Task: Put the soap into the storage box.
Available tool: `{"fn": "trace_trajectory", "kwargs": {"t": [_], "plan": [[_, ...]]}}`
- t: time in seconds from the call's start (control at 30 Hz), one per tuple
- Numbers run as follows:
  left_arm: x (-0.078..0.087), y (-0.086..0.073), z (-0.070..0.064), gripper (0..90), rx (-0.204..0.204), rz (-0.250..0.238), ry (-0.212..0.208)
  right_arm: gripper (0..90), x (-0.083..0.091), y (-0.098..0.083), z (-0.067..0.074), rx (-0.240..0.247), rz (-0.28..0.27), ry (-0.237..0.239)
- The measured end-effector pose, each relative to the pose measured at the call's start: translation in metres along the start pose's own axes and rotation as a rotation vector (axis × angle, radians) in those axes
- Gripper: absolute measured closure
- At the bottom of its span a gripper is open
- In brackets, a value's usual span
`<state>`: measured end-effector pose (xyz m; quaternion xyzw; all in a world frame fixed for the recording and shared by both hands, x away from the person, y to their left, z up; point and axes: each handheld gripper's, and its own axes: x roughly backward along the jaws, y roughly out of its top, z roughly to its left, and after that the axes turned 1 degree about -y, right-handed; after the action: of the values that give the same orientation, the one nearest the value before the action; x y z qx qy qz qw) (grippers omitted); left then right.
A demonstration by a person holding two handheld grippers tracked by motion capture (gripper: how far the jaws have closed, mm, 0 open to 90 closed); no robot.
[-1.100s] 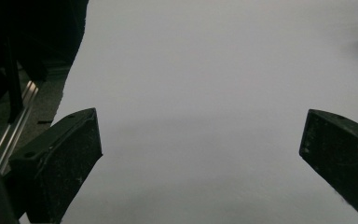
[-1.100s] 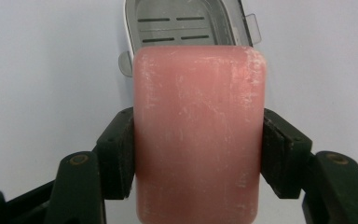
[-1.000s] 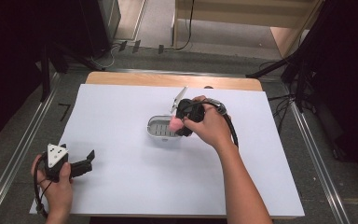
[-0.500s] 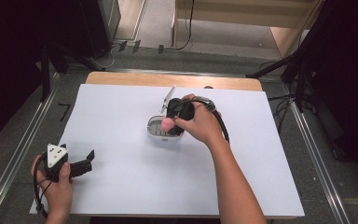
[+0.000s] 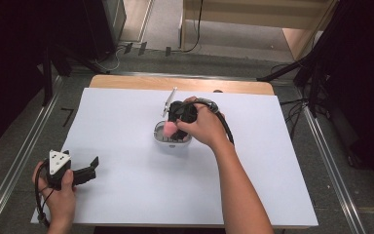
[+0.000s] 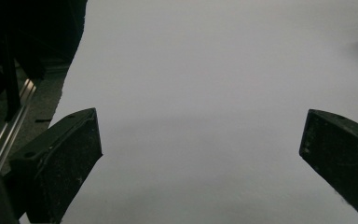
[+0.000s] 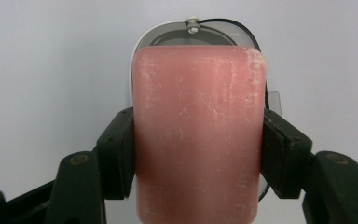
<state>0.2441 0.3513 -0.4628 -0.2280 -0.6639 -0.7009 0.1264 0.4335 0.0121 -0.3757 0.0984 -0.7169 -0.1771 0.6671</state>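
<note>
The pink soap bar [image 7: 199, 135] was clamped between the right gripper [image 5: 171, 127] jaws and had been carried from beside the open soap case [image 5: 172, 141] to directly over it, so lowering seemed next. The left gripper [image 5: 93, 165] was held wide, empty, on the white table cover [image 5: 126, 195].

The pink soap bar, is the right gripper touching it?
Touching. In the right gripper view the right gripper has both black pads pressed flat against the sides of the pink rectangular soap bar, with no gap on either side.

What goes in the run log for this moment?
right tongs: shut on pink soap bar | over open white soap box | left tongs: open, empty
</note>
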Motion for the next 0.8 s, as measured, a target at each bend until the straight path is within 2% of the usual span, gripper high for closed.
{"fn": "trace_trajectory", "kwargs": {"t": [0.8], "plan": [[0.0,0.0,0.001,0.0,0.008,0.005,-0.007,38.7,-0.018,0.003,-0.009,0.01,0.031,0.006]]}}
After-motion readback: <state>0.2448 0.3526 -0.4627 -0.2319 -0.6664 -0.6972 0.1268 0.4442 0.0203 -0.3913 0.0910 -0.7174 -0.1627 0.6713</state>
